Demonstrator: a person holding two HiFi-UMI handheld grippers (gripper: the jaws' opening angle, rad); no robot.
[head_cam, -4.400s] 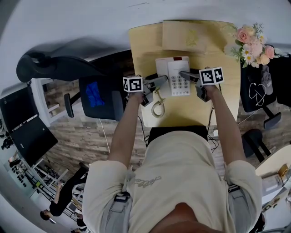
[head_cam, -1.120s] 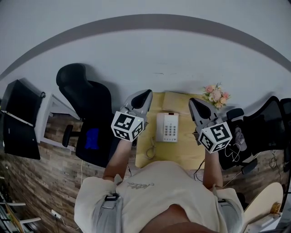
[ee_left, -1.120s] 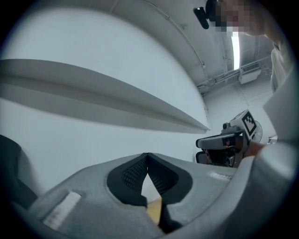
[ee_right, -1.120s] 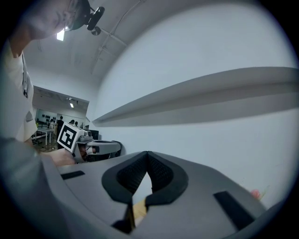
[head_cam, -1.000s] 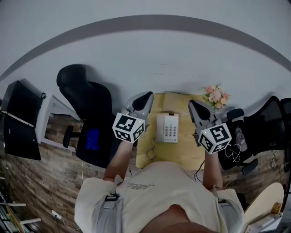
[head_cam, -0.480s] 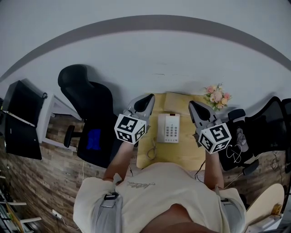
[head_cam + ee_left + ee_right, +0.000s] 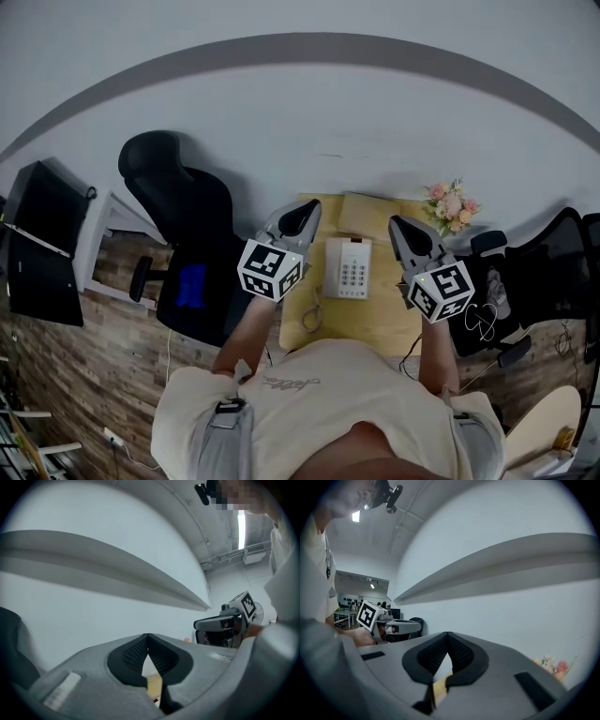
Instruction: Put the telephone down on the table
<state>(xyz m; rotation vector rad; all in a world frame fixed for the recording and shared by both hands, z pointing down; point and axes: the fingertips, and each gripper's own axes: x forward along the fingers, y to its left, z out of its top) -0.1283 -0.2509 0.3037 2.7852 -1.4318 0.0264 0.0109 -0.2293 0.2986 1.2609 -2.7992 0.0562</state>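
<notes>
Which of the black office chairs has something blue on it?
The chair left of the table, beside the left gripper: a blue patch lies on its seat. The right-hand chair shows none.

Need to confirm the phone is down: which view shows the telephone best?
The head view: the telephone lies keypad-up on the table, between the left gripper and right gripper, untouched. Both gripper views face the wall, jaws shut, and show no telephone.
</notes>
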